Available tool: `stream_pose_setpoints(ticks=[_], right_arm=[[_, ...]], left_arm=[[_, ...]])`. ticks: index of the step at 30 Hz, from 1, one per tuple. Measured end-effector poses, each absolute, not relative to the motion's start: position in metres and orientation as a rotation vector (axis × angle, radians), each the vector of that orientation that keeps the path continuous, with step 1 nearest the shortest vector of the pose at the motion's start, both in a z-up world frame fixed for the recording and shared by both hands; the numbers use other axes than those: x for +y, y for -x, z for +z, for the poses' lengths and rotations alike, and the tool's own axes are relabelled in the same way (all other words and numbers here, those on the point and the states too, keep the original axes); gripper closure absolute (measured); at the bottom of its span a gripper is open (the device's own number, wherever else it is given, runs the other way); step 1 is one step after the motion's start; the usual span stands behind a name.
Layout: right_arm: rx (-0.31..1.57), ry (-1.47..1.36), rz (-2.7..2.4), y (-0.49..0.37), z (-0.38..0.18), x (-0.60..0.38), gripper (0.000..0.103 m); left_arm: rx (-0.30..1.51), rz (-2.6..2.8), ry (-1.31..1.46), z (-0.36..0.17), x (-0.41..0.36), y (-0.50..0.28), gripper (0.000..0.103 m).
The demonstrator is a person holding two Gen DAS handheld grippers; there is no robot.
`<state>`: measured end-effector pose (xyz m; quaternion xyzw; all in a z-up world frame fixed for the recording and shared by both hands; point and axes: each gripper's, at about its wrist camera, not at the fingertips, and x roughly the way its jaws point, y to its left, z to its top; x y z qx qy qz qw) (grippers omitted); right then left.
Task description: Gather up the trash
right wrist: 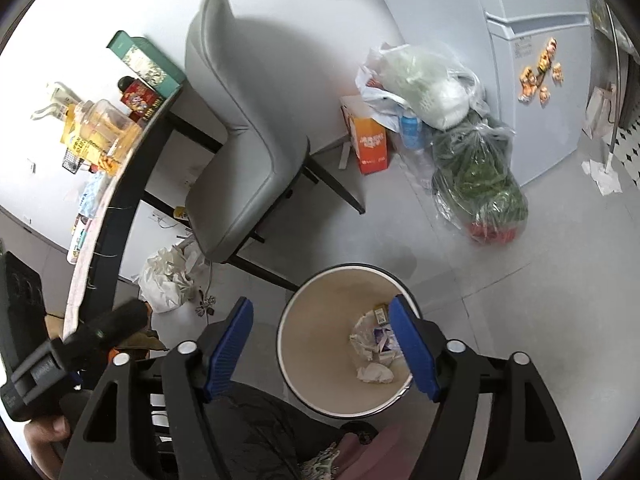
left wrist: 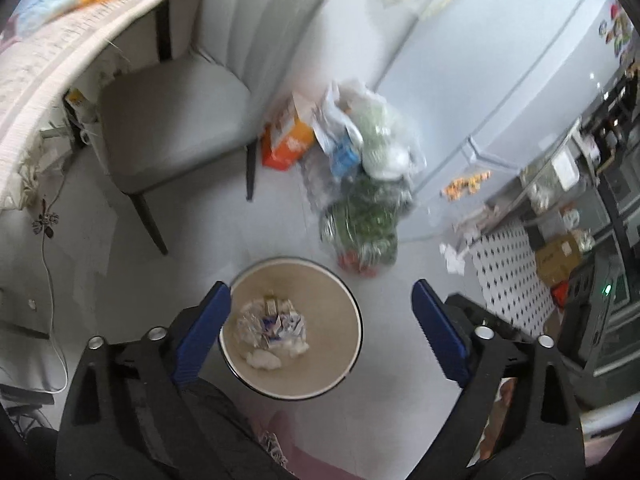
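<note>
— Fingers on both grippers: how do they stand?

— Spread wide, holding nothing. Left gripper and right gripper both hang above the bin, blue pads apart, touching neither rim nor contents.

— Where is the trash?

— Crumpled wrappers and paper, the trash, lie at the bottom of the bin on a pale tiled floor.

— What surrounds it?

— Beyond it, a grey chair is tucked at a table. Bags of greens and an orange box are heaped beside a white fridge. A white crumpled bag sits under the table edge in the right view, near the chair's legs.
</note>
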<state>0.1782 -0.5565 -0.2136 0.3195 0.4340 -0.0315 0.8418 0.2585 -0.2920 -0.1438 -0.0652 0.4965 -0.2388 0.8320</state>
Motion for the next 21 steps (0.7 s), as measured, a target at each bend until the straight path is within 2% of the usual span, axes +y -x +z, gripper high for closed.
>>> stream_pose_setpoints(ticks=[3, 9, 21], right_arm=[[0.903, -0.644, -0.068, -0.179, -0.199, -0.542, 0.019], [0.841, -0.562, -0.071, -0.179, -0.154, -0.511, 0.008], [0.773, -0.404, -0.036, -0.16, -0.066, -0.439, 0.008]], left_arm=[[1.017, -0.49, 0.155, -0.127, -0.274, -0.258, 0.006], [0.921, -0.468, 0.193, -0.085, -0.238, -0.248, 0.006], [0.778, -0.429, 0.233, -0.022, -0.162, -0.21, 0.006]])
